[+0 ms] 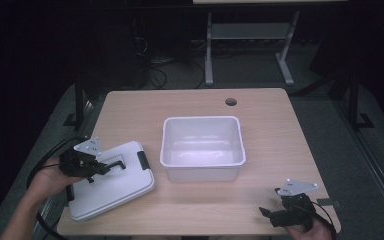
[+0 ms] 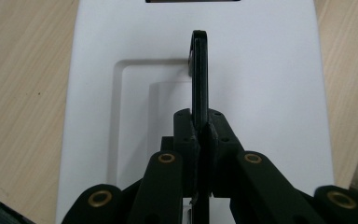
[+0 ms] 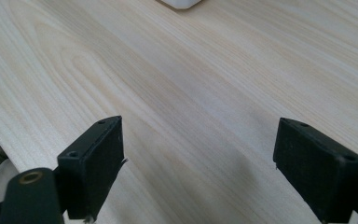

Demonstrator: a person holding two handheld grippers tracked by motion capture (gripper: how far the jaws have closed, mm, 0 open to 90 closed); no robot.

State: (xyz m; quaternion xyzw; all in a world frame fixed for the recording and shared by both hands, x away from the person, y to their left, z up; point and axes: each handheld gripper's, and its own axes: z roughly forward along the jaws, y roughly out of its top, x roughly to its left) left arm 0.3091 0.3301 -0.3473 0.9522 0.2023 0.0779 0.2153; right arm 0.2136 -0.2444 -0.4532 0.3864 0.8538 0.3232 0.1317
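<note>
At the table's left front corner, the left gripper [image 1: 111,166] has its jaws clamped tight on the black handle [image 2: 199,74] of a white plastic lid [image 1: 111,187], which lies flat on the wooden table [image 1: 280,145] just beside the open white storage bin [image 1: 202,147]. The bin stands empty at the table's centre, well apart from the right gripper [image 1: 266,212], whose jaws are spread wide over bare wood at the near right edge, holding nothing. Judging by the layout, the grasp on the lid is done; carrying it across and seating it on the bin appears to be what remains, and the black latches [image 1: 143,159] at the lid's ends would then need closing.
</note>
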